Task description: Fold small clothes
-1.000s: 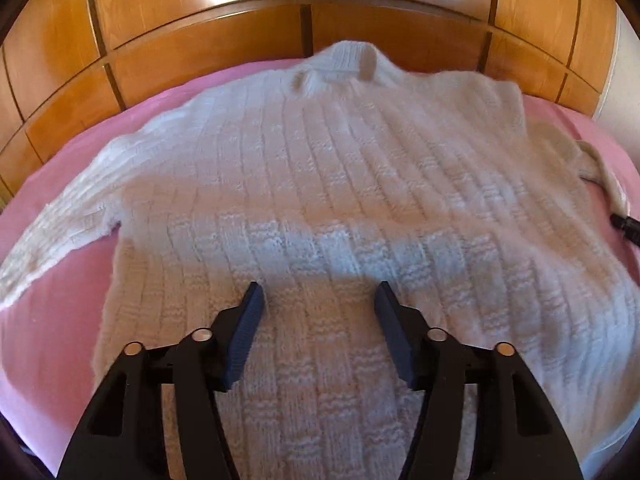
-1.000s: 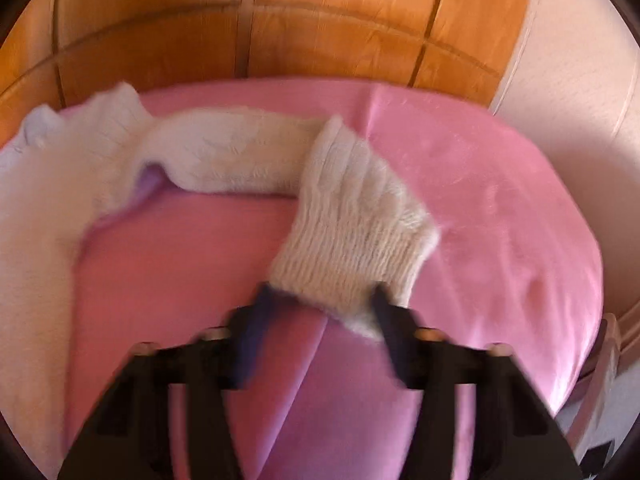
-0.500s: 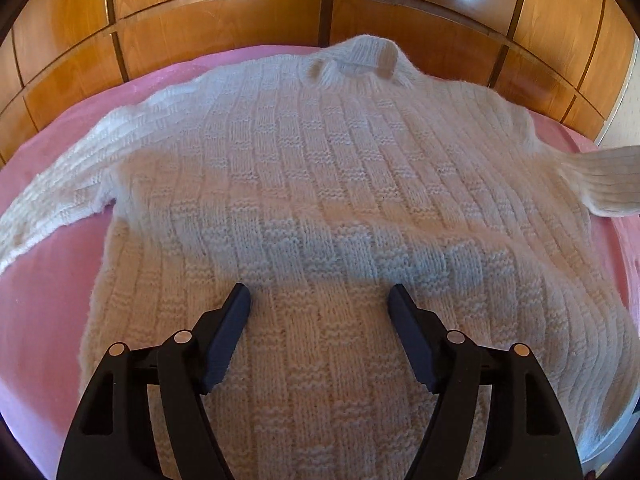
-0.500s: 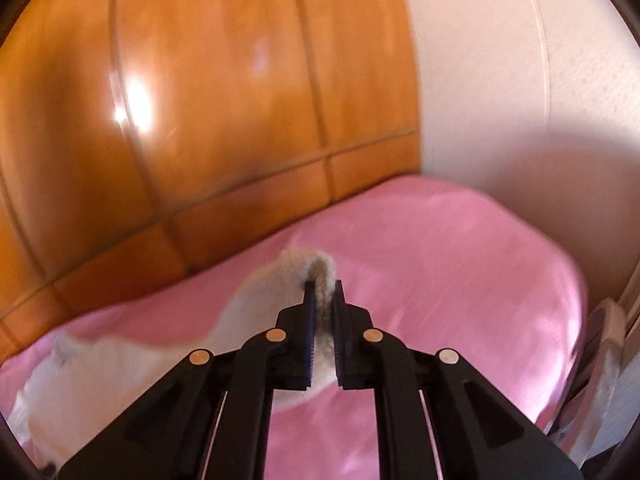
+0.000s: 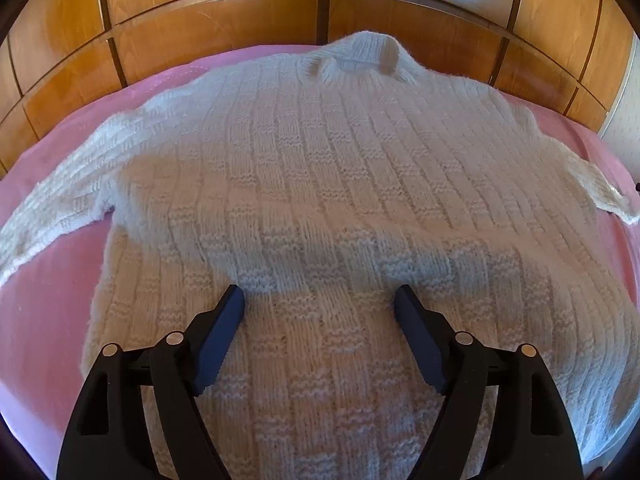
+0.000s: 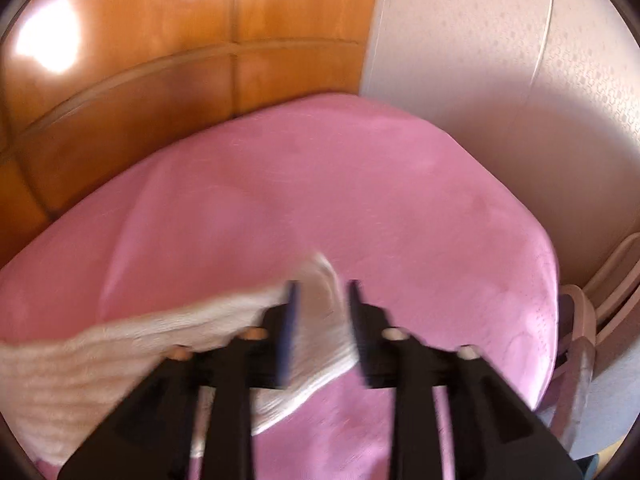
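Pink bed cover (image 5: 48, 312) and glossy wooden panelling (image 5: 200, 36) frame the scene; we start from the cream-white, basket-rib knitted sweater (image 5: 340, 200), which lies flat on the bed with its collar (image 5: 360, 56) toward the panelling and its hem toward us. Its long axis therefore runs straight away from the left gripper (image 5: 319, 300), while the two sleeves run crosswise. The left sleeve (image 5: 52, 208) stretches out to the left edge of the left wrist view; the right sleeve (image 6: 120, 340) reaches out over the pink cover on the other side.

We see the left gripper poised over the lower middle of the body panel, its jaws spread wide and opening, with only flat knit beneath them and nothing pinched. The right gripper (image 6: 322, 292) sits at the right sleeve's cuff (image 6: 320, 312); its jaws are opening, and the cuff lies between them, apparently no longer squeezed, though blur keeps us from being certain.

We judge that the coming move depends on this crosswise layout: each sleeve must travel inward, across the sweater's long axis, onto the body. The right gripper is plainly nearer the right sleeve, being at its cuff; the left gripper is over the middle of the body, with the left sleeve out to its side.

Beyond the bed's right edge stand a pale textured wall (image 6: 500, 60) and a light chair frame (image 6: 600, 300).
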Demonstrator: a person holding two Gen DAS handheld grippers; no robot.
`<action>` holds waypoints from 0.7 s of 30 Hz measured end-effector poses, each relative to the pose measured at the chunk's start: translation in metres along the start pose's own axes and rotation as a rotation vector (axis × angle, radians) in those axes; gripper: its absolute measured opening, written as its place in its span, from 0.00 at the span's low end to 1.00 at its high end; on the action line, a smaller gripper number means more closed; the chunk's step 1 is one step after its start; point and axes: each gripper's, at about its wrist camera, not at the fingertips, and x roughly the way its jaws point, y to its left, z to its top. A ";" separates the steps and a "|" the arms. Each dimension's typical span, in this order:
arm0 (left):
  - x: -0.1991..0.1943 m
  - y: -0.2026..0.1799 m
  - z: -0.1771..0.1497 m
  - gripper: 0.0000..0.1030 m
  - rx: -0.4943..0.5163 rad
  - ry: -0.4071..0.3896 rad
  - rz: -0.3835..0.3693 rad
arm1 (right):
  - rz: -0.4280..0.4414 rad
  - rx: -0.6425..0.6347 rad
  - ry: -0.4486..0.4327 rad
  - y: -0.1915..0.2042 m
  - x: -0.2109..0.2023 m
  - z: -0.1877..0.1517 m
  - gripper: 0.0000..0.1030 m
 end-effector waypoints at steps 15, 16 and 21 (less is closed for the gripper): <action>-0.056 0.061 -0.021 0.75 -0.120 -0.054 -0.014 | 1.020 -0.102 0.530 0.135 -0.091 -0.206 0.72; -0.065 0.076 -0.026 0.75 -0.141 -0.060 -0.005 | 1.070 -0.091 0.559 0.135 -0.095 -0.212 0.72; -0.087 0.138 -0.057 0.75 -0.239 -0.035 -0.002 | 1.186 -0.026 0.569 0.122 -0.126 -0.235 0.69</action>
